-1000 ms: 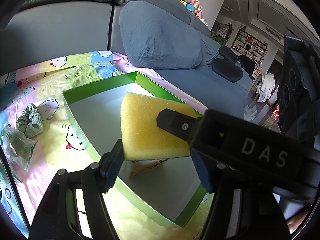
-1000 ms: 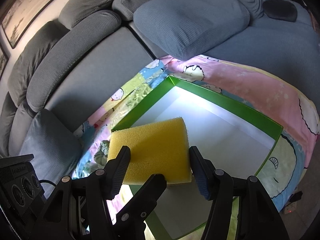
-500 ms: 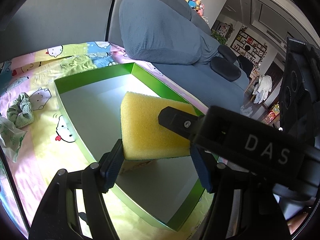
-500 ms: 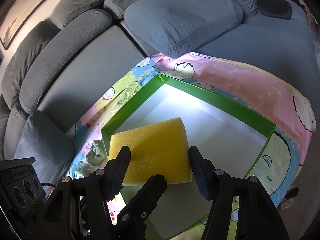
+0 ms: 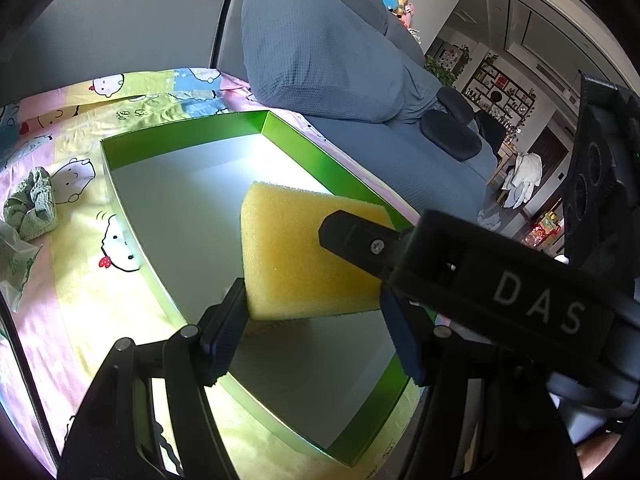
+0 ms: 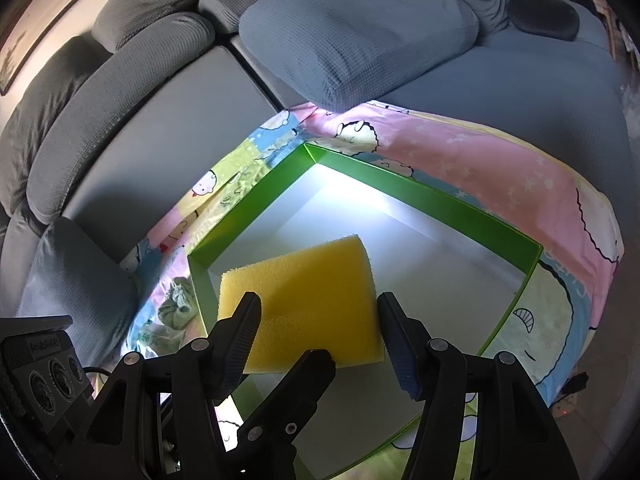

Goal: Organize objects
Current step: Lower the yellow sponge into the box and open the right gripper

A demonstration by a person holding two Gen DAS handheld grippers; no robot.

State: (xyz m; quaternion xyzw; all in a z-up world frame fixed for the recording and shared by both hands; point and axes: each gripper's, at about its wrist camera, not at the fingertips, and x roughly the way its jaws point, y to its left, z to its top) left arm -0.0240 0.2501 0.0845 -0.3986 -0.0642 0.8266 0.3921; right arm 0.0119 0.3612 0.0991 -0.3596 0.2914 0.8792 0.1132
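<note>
A yellow sponge (image 5: 296, 256) hangs over the white floor of a shallow green box (image 5: 180, 136). My left gripper (image 5: 312, 304) is shut on it, with a pad against each lower corner. One black finger (image 5: 352, 236) of the right gripper lies across the sponge's top face. In the right wrist view the same sponge (image 6: 304, 292) sits between the pads of my right gripper (image 6: 316, 312), which is shut on it too. There a finger (image 6: 296, 384) of the left gripper crosses under the near edge, above the green box (image 6: 420, 196).
The box rests on a cartoon-print blanket (image 5: 80, 264) spread over a grey sofa. A green scrunchie (image 5: 34, 204) and a plastic bag (image 5: 12, 256) lie left of the box. A large grey-blue pillow (image 6: 360, 32) sits just behind the box.
Both grippers keep their hold on the sponge over the box. The left view has tilted a little, so the box and scrunchie sit higher in the frame.
</note>
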